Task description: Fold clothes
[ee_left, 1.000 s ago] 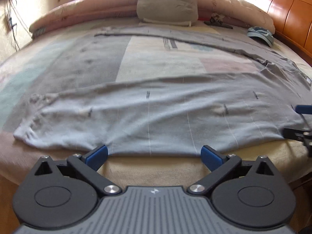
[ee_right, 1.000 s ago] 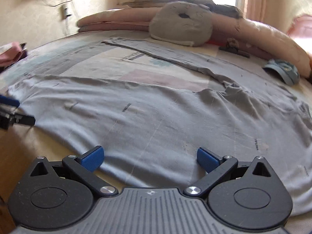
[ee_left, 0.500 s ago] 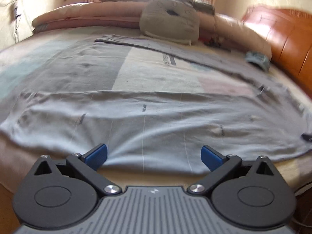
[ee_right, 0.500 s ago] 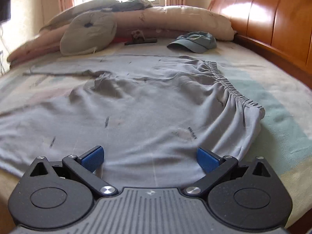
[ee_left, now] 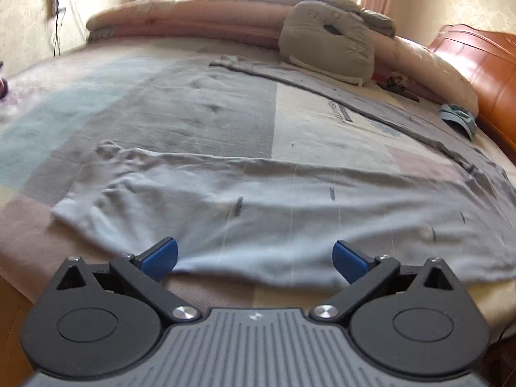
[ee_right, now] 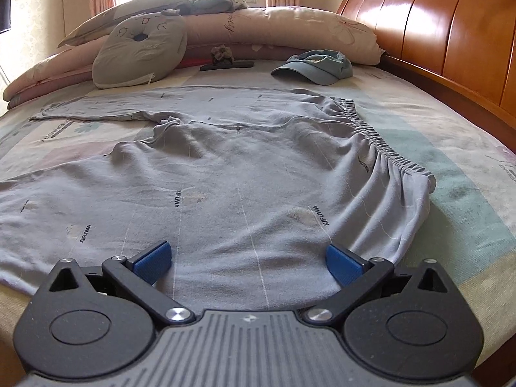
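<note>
Grey-blue trousers (ee_right: 225, 174) lie spread flat across the bed, legs apart. Their gathered elastic waistband (ee_right: 383, 148) shows at the right of the right wrist view. The near leg (ee_left: 274, 213) runs across the left wrist view, its cuff end (ee_left: 84, 203) at the left; the far leg (ee_left: 338, 93) stretches toward the pillows. My left gripper (ee_left: 254, 258) hovers open at the near edge of that leg, holding nothing. My right gripper (ee_right: 246, 259) stands open over the seat of the trousers near the waistband, with fabric below its fingers but not pinched.
A patchwork bedsheet (ee_left: 161, 113) covers the bed. A grey cat-face cushion (ee_right: 138, 48), stacked pink quilts (ee_left: 193, 22), a blue cap (ee_right: 316, 64) and a dark hair clip (ee_right: 225, 63) lie at the far side. The wooden headboard (ee_right: 435, 38) rises on the right.
Both grippers swung apart: the left view turned toward the cuff end, the right toward the waistband and headboard. Each has dropped out of the other's view. Both stayed open.
</note>
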Demonstrator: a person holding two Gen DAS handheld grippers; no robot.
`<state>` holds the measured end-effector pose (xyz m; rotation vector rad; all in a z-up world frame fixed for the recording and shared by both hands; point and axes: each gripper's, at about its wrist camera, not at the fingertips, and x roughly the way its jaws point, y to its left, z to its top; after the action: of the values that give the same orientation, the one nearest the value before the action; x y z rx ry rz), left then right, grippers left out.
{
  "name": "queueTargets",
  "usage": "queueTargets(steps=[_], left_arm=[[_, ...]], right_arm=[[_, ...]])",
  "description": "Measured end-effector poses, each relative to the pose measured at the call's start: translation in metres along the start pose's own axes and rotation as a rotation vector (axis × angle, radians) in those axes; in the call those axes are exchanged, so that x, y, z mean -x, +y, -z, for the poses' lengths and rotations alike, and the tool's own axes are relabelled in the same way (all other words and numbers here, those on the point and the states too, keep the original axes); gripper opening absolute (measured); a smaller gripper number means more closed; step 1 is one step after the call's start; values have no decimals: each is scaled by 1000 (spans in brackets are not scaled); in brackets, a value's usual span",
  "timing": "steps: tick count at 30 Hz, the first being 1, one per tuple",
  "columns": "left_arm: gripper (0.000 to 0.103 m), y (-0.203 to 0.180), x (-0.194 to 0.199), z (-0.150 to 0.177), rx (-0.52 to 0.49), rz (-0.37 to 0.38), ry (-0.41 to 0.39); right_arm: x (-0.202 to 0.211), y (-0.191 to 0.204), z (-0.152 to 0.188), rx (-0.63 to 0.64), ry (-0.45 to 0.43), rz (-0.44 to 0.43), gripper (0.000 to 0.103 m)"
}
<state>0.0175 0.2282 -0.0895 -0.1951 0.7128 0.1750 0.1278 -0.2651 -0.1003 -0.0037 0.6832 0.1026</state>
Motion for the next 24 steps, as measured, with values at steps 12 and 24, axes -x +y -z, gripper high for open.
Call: queueTargets(steps=[12,24], left_arm=[[102,-28,-9,-5,-5,115,9],[102,-11,-18,-39,-3,17,-7]], right_arm=[[0,2,2,-1,-10,10,103],[1,2,3,9,-15,8,103]])
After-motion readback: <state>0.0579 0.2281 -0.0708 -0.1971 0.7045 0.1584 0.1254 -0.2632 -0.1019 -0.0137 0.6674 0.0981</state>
